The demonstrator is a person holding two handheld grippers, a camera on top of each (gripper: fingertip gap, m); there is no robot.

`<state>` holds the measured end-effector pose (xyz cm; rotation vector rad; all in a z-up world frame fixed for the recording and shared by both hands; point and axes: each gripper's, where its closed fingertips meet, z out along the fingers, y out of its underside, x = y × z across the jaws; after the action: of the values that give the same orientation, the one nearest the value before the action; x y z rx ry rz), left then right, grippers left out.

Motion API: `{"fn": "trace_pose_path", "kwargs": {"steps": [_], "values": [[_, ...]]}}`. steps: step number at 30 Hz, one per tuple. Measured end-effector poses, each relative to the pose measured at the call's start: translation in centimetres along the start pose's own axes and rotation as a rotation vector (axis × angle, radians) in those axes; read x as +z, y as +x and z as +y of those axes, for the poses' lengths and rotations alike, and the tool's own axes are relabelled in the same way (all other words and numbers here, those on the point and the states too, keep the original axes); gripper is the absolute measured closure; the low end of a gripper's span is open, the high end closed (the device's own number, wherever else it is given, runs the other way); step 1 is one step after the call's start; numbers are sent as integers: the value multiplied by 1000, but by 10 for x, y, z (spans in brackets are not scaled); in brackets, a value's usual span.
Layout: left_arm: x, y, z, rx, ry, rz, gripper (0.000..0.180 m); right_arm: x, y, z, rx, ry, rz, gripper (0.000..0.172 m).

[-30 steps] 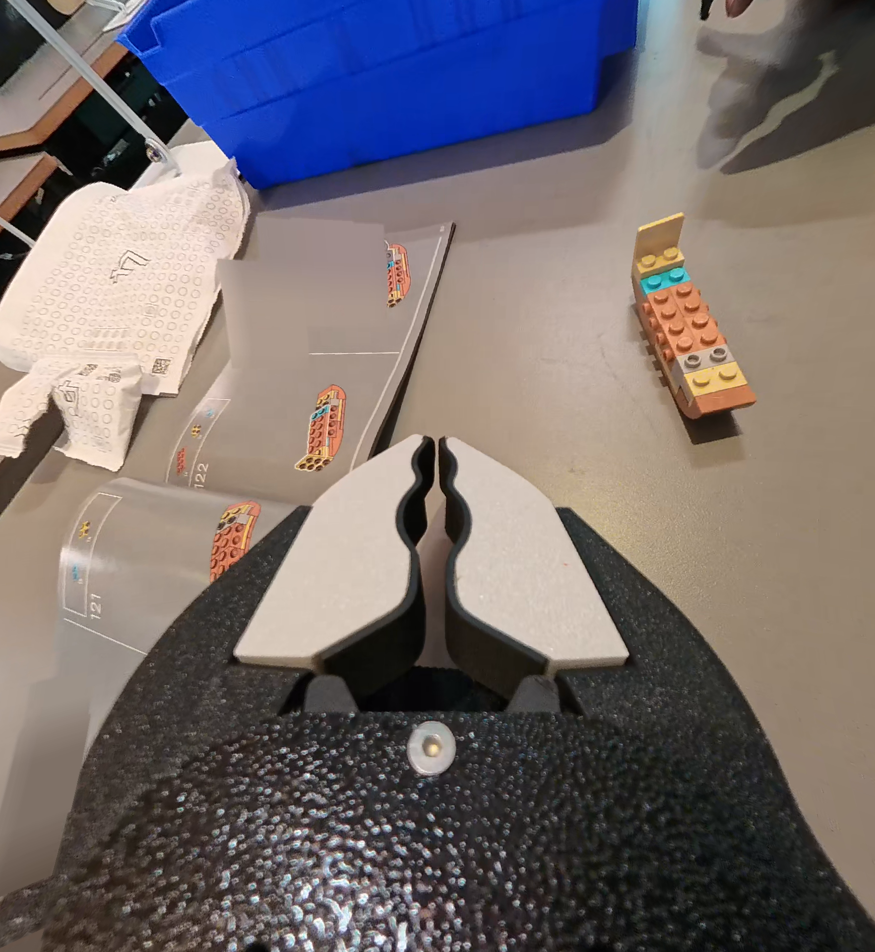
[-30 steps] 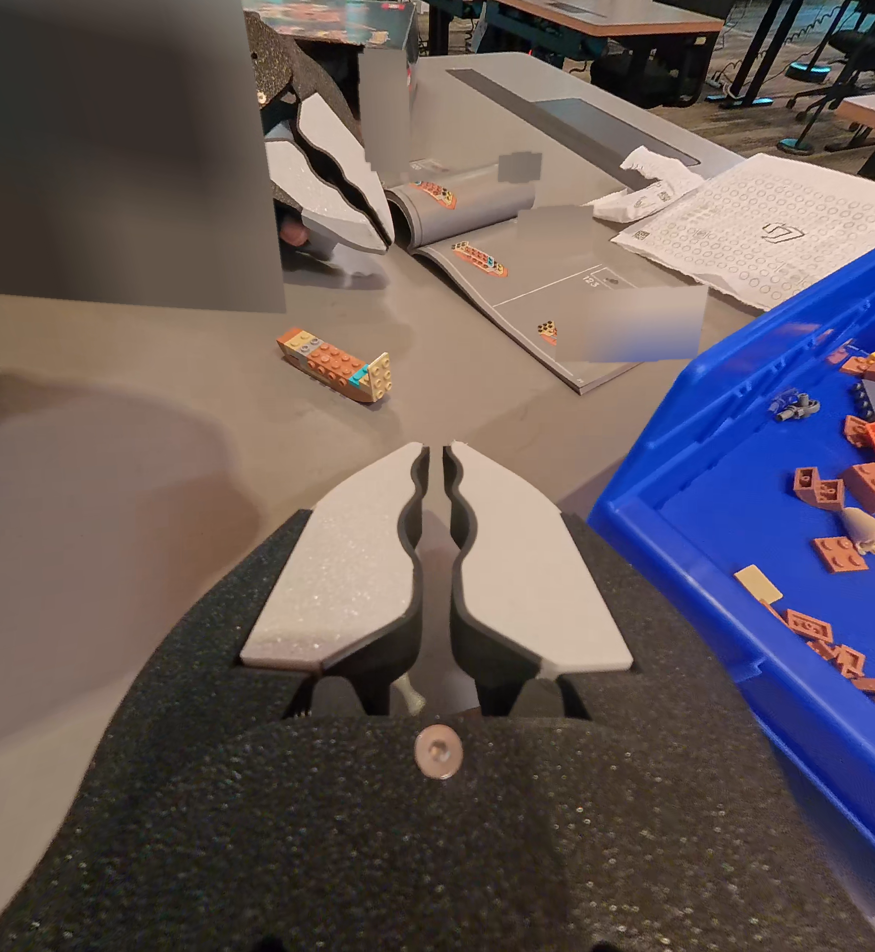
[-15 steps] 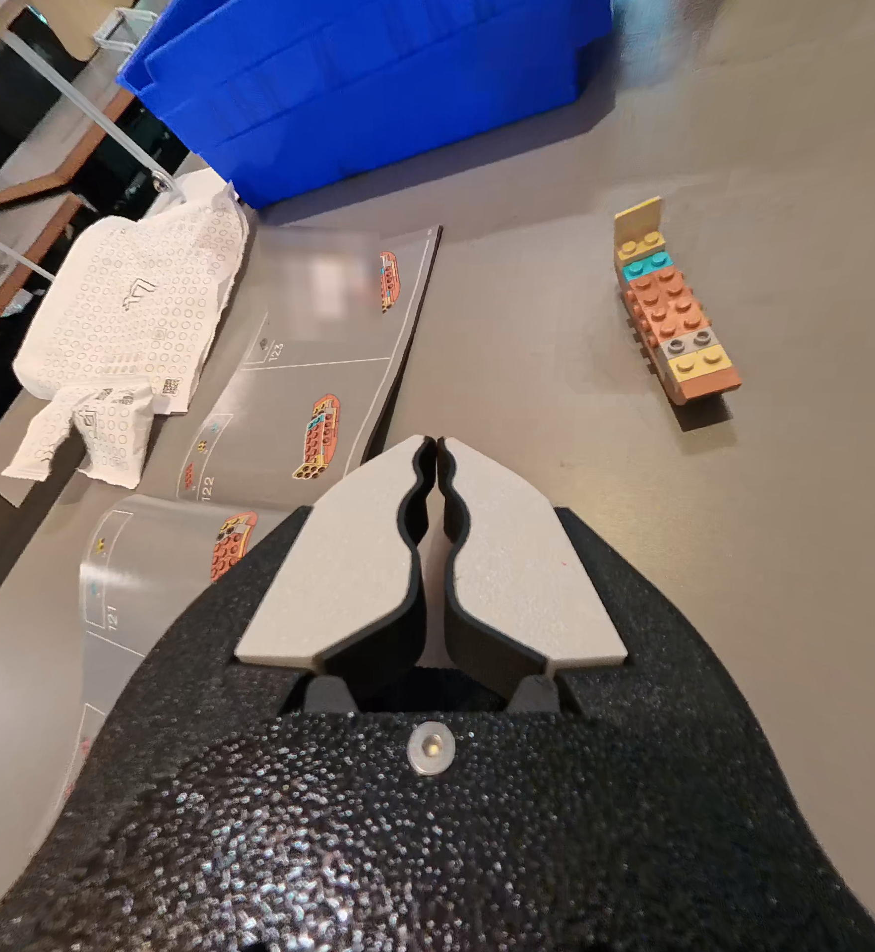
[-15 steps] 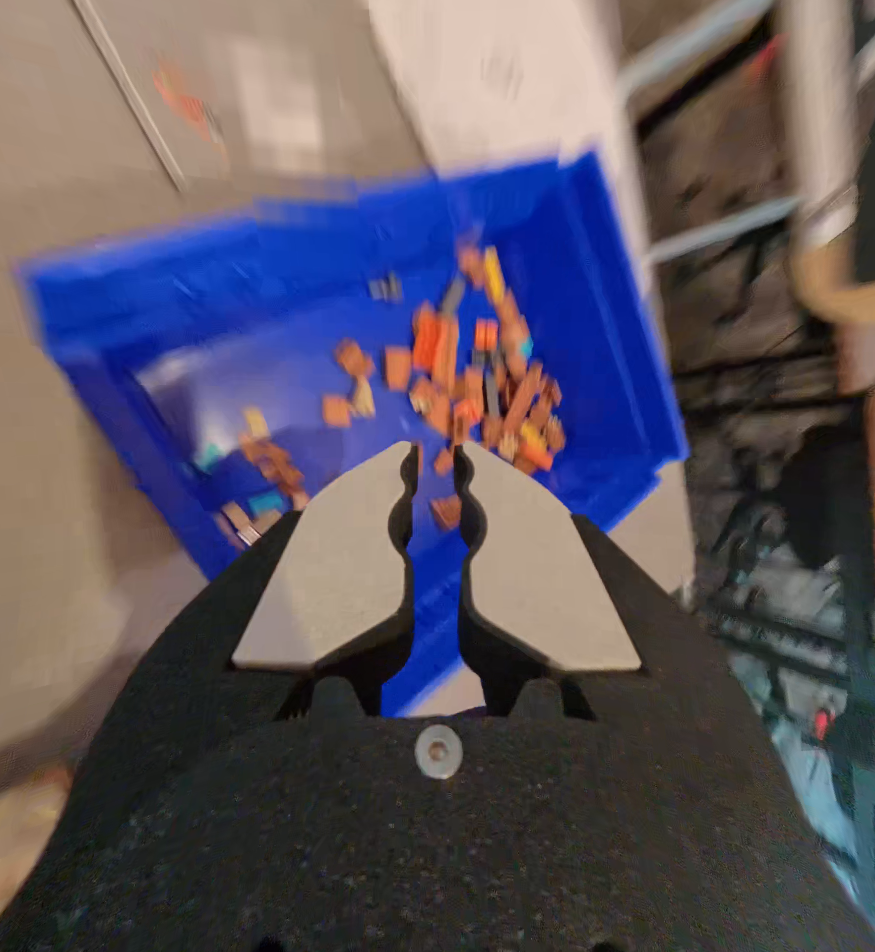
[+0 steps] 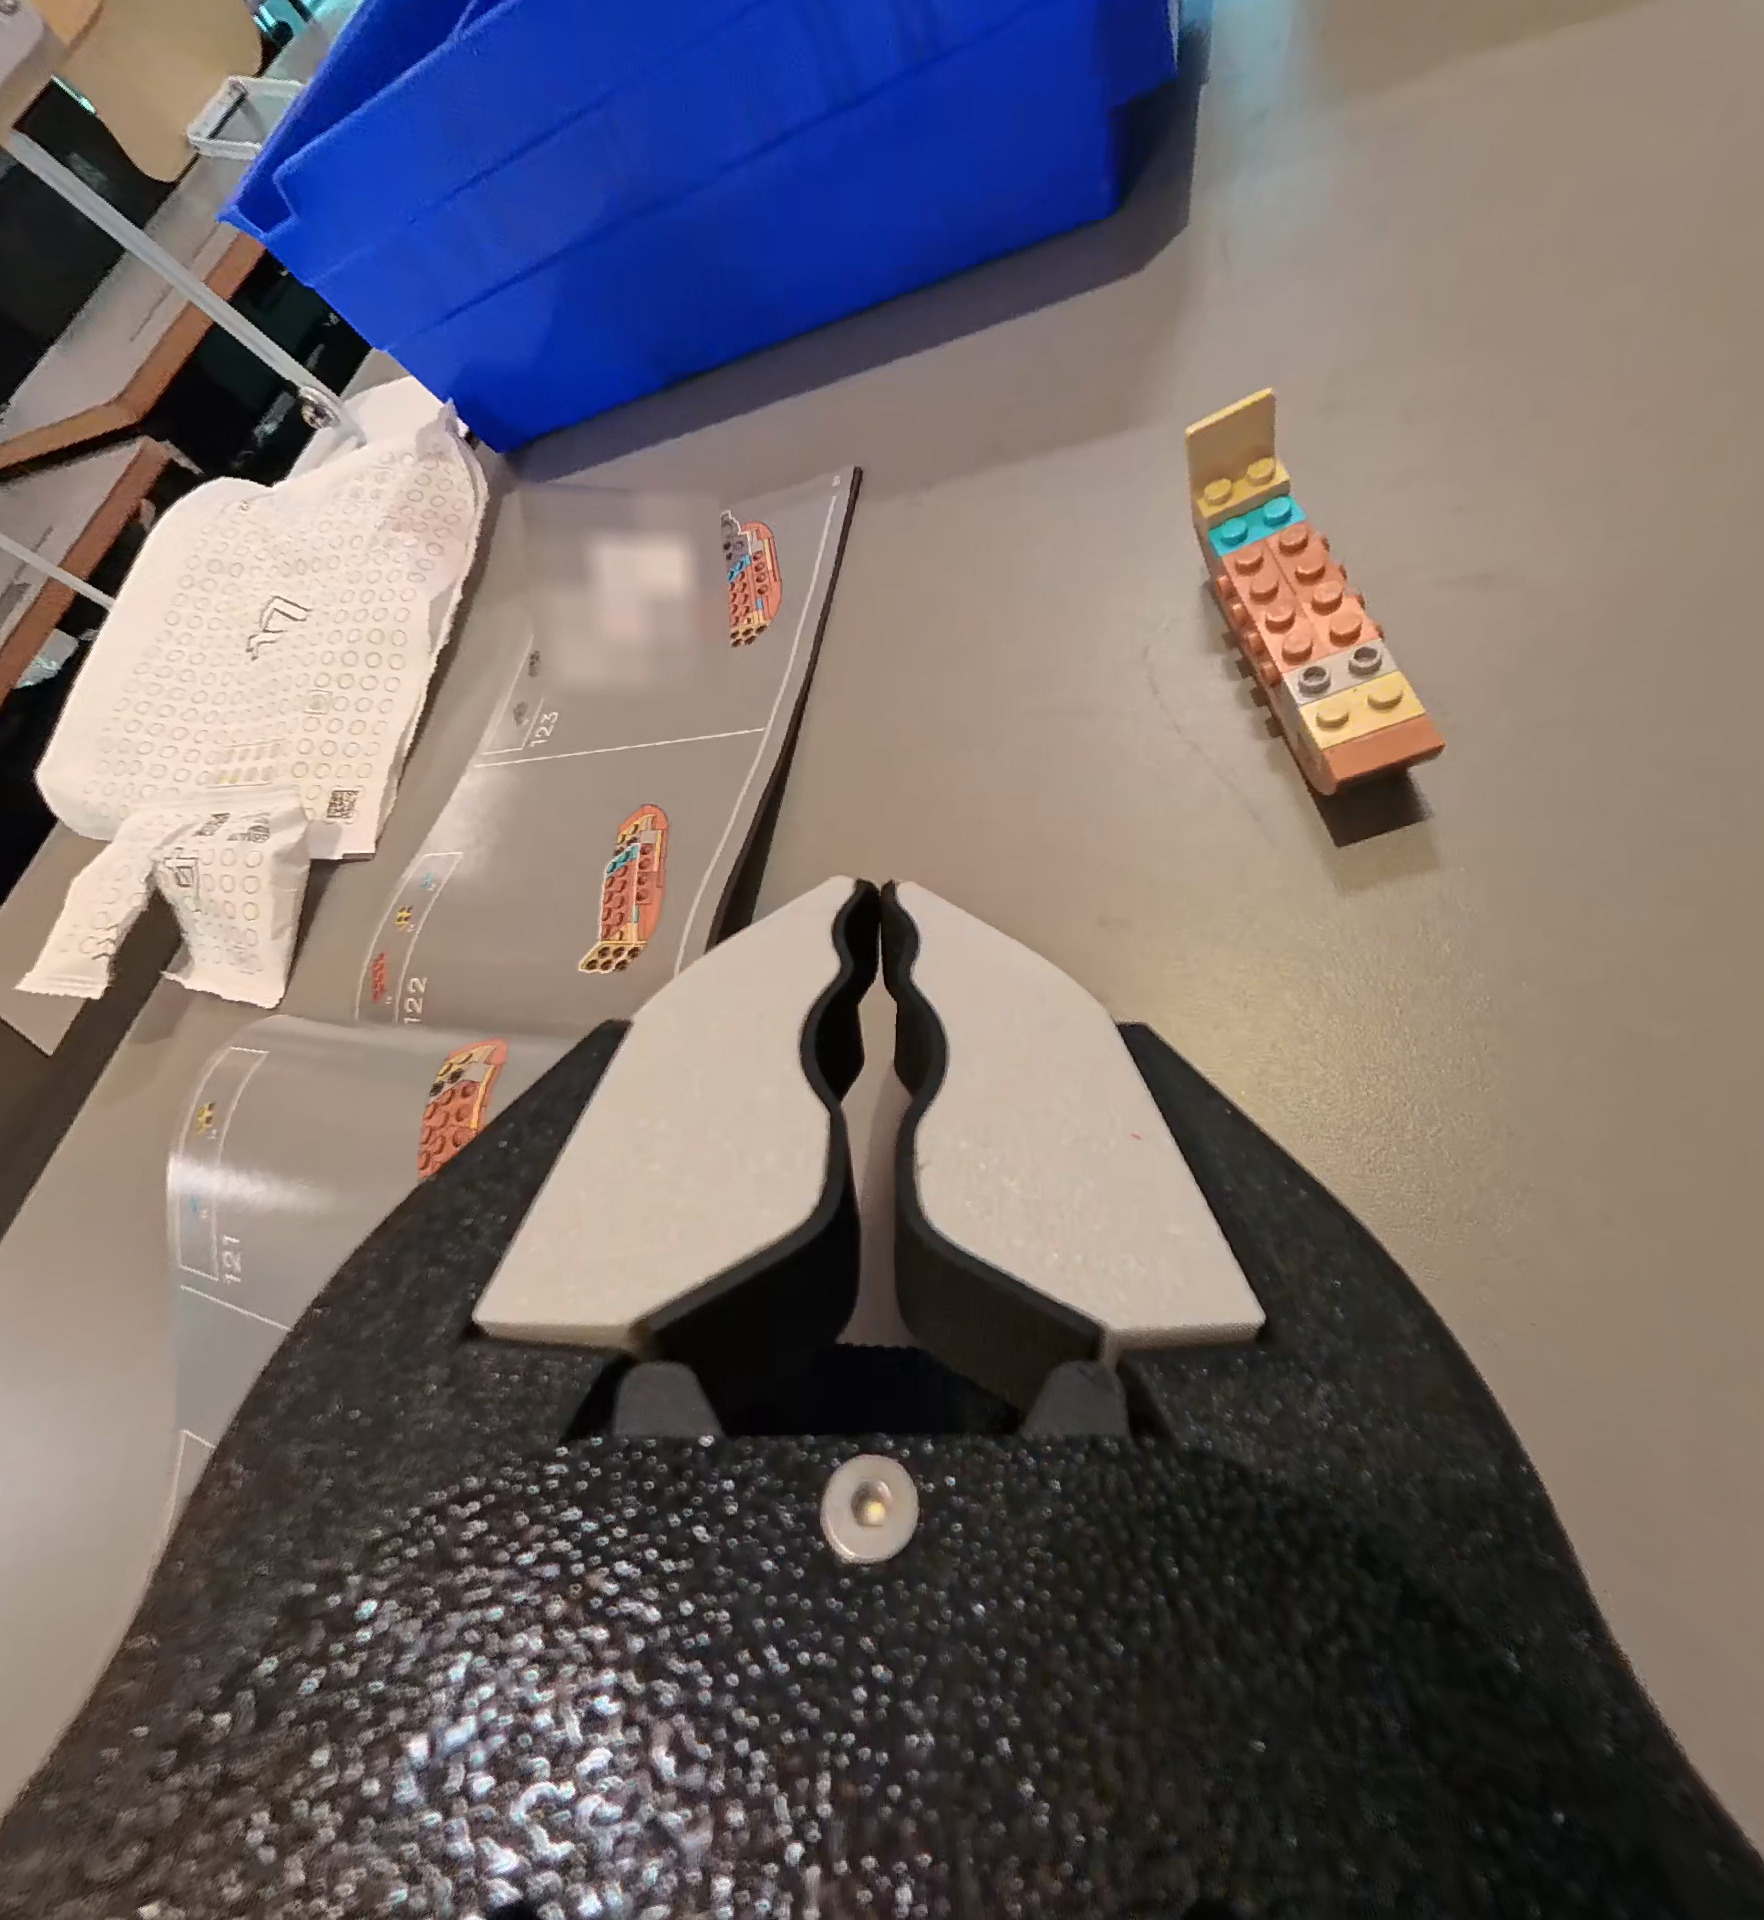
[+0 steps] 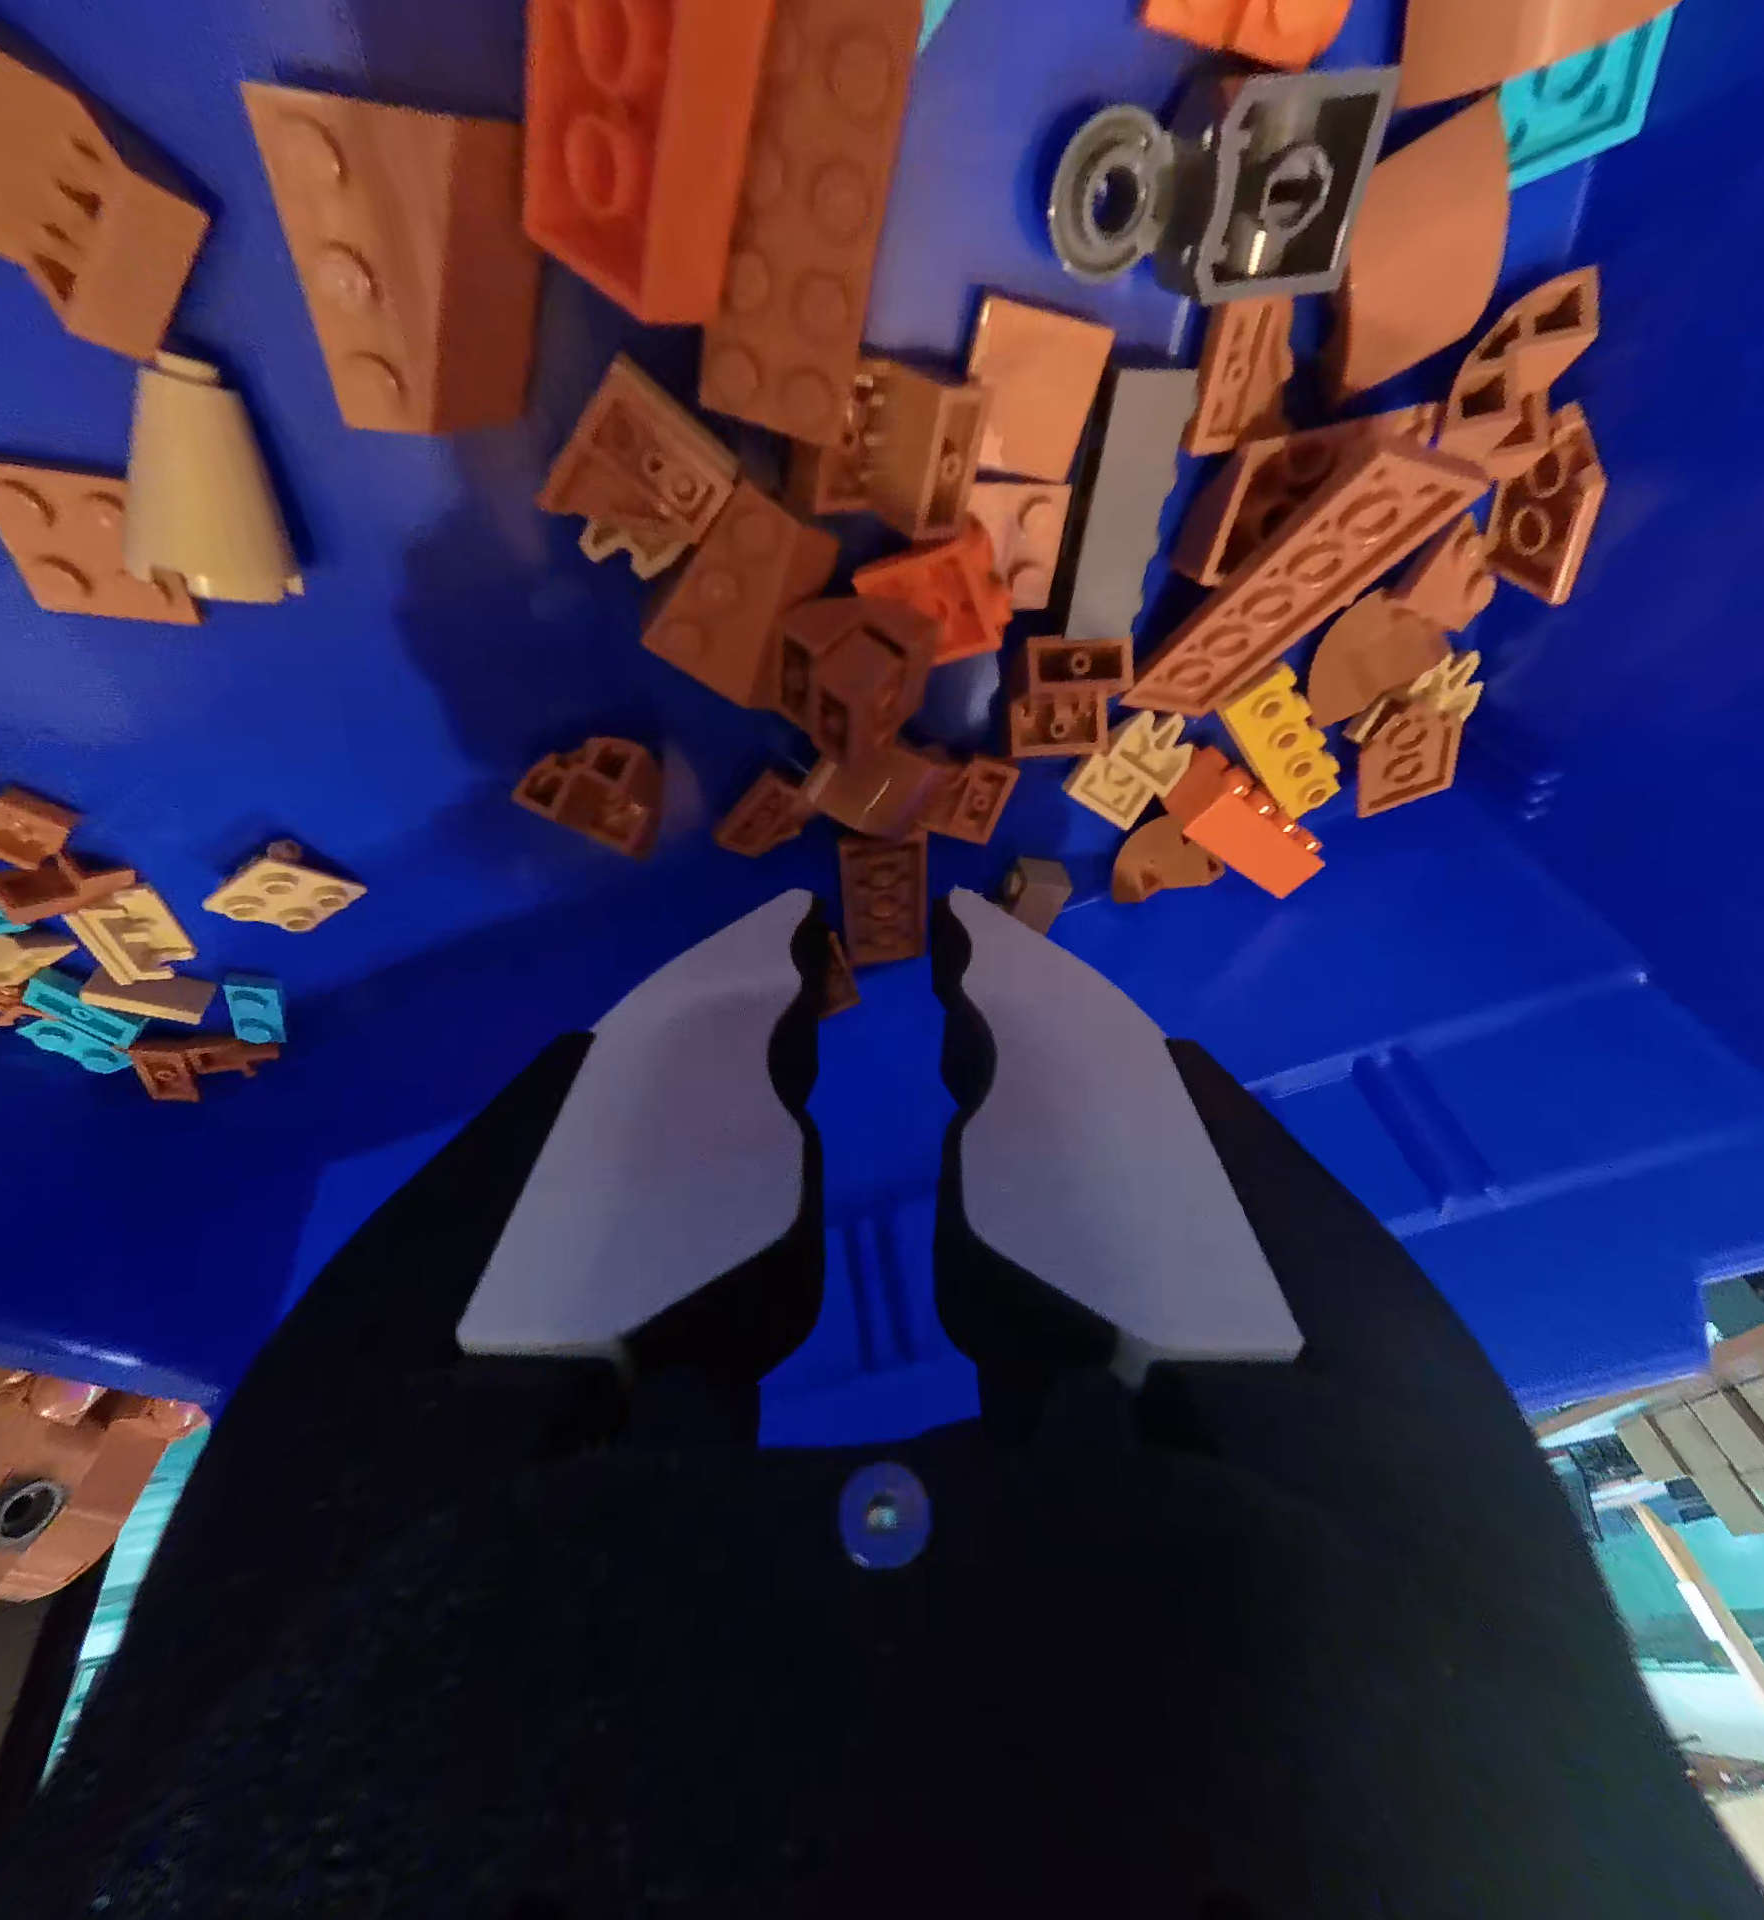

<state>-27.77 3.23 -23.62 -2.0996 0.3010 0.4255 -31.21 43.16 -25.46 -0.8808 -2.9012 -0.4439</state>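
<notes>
The left gripper point(image 5: 879, 889) hovers clenched on nothing above the desk point(image 5: 1117, 935), beside the open booklet's point(image 5: 587, 790) right edge; a brick boat point(image 5: 1304, 613) lies well apart. The right gripper point(image 6: 875, 902) hangs released inside the blue bin point(image 6: 1480, 1039), a brown plate point(image 6: 883, 896) lying between its tips, not pinched.

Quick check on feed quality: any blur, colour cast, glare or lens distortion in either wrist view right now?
Left wrist view: sharp, warm even light, specular glare on the booklet, a hard shadow beside the brick model, wide-angle stretching at the edges. Right wrist view: a strong blue cast from the bin tints the fingers, bricks near the top such as the orange brick are smeared and stretched, and the gripper body is nearly black.
</notes>
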Motion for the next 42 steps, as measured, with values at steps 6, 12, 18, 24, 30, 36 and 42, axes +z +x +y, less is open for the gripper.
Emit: {"fn": "trace_pose_path", "kwargs": {"steps": [6, 12, 18, 24, 30, 36, 42], "values": [[0, 1, 0, 13, -3, -2, 180, 7, 1, 4, -1, -94, -13, 152], [0, 1, 0, 14, -3, -2, 180, 9, 0, 7, 16, -154, -57, 154], [-1, 0, 0, 8, 6, -6, 180, -5, -1, 1, 65, -28, -21, 155], [-6, -3, -10, -63, 72, 1, 180, -135, -53, -51, 171, 861, 69, 156], [-20, 11, -65, -215, 365, 113, 180, -288, -195, -66, 0, 1974, -14, 156], [-42, 25, -117, -237, 610, 149, 175, -297, -248, -98, -9, 2240, -187, 156], [-64, 32, -156, -299, 803, 164, 163, -282, -267, -140, -3, 2204, -306, 156]]}}
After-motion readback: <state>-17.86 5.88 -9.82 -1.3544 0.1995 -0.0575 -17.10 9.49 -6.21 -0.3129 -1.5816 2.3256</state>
